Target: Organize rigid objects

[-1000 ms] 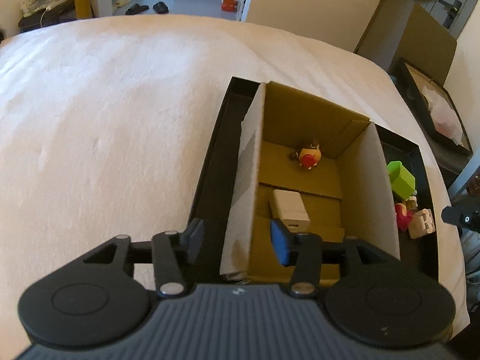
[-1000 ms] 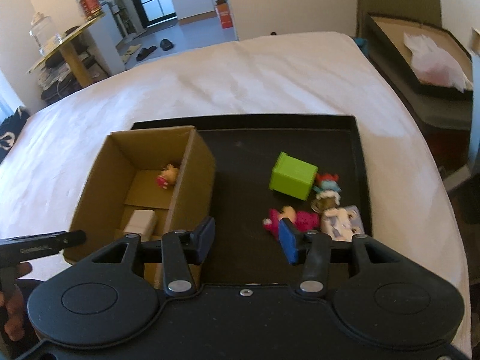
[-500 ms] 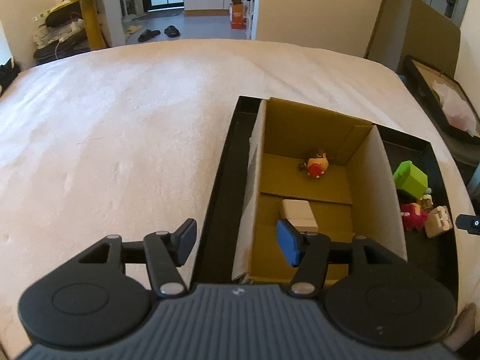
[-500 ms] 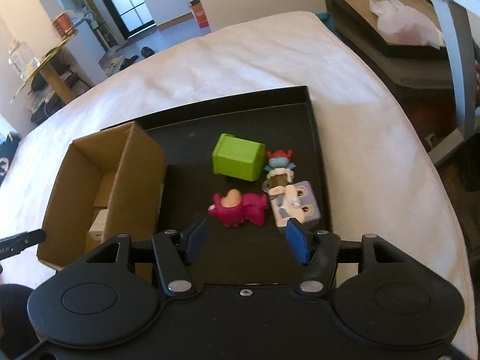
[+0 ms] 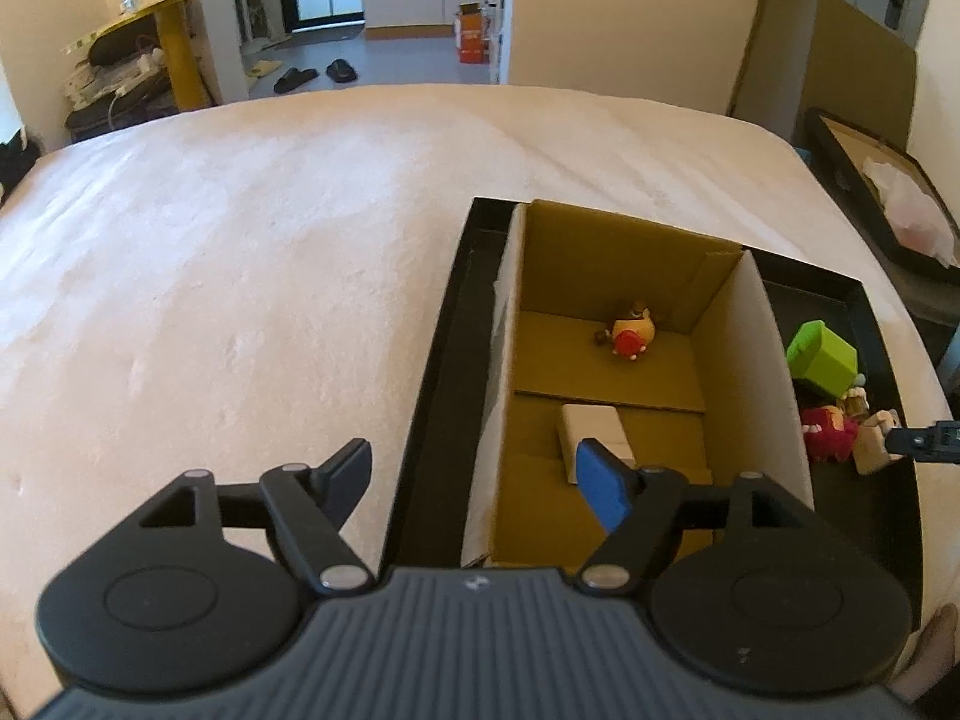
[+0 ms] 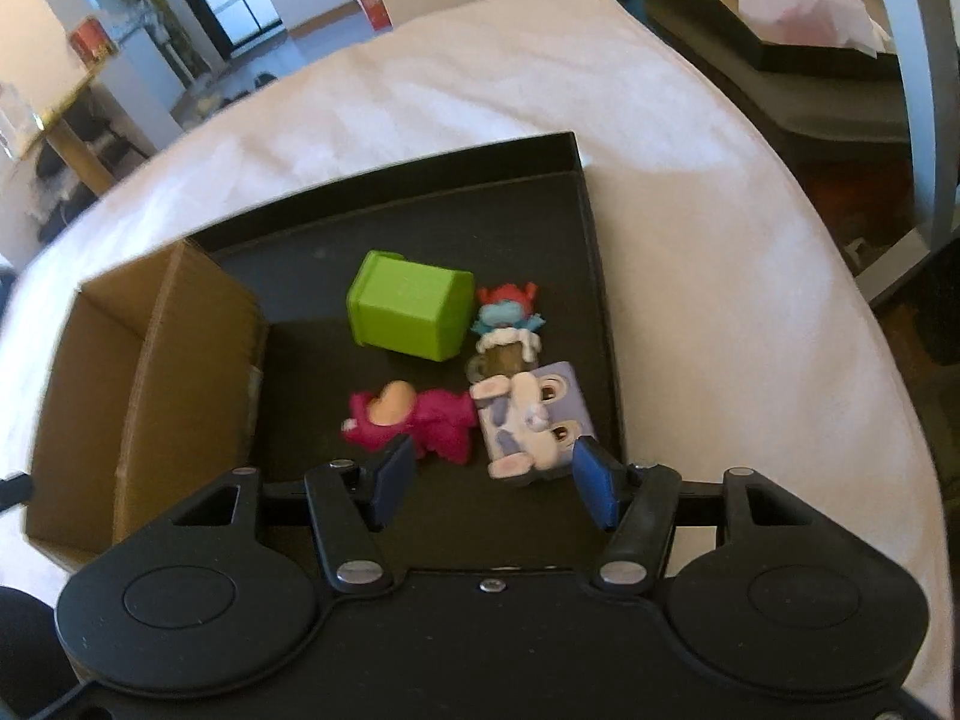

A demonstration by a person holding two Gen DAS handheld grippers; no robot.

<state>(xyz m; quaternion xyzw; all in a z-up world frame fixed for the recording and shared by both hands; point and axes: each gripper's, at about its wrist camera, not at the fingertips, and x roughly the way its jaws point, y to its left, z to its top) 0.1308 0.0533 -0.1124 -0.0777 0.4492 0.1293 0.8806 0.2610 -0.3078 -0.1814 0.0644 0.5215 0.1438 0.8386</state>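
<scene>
A cardboard box (image 5: 774, 372) stands in a black tray (image 5: 432, 360) on a white bed. Inside it lie an orange-red figurine (image 5: 630, 336) and a white block (image 5: 594, 429). My left gripper (image 5: 474, 474) hovers over the box's near left wall; its jaws are opening with nothing between them. Right of the box (image 6: 180, 324), the tray (image 6: 594, 240) holds a green cube (image 6: 411, 312), a pink figurine (image 6: 414, 414), a blue-red figurine (image 6: 507, 312), a brown-white toy (image 6: 507, 354) and a white-and-lilac bunny toy (image 6: 528, 414). My right gripper (image 6: 492, 480) is open just in front of the pink figurine and the bunny toy, gripping nothing.
The bed sheet (image 5: 228, 252) spreads wide to the left and behind the tray. A second dark tray with white paper (image 6: 804, 6) sits beyond the bed's right edge. A yellow round table (image 5: 174, 30) and slippers (image 5: 318, 72) are far back on the floor.
My left jaws have spread wider. My right gripper has moved right and down, from beside the box to close in front of the toys, and its jaws have widened.
</scene>
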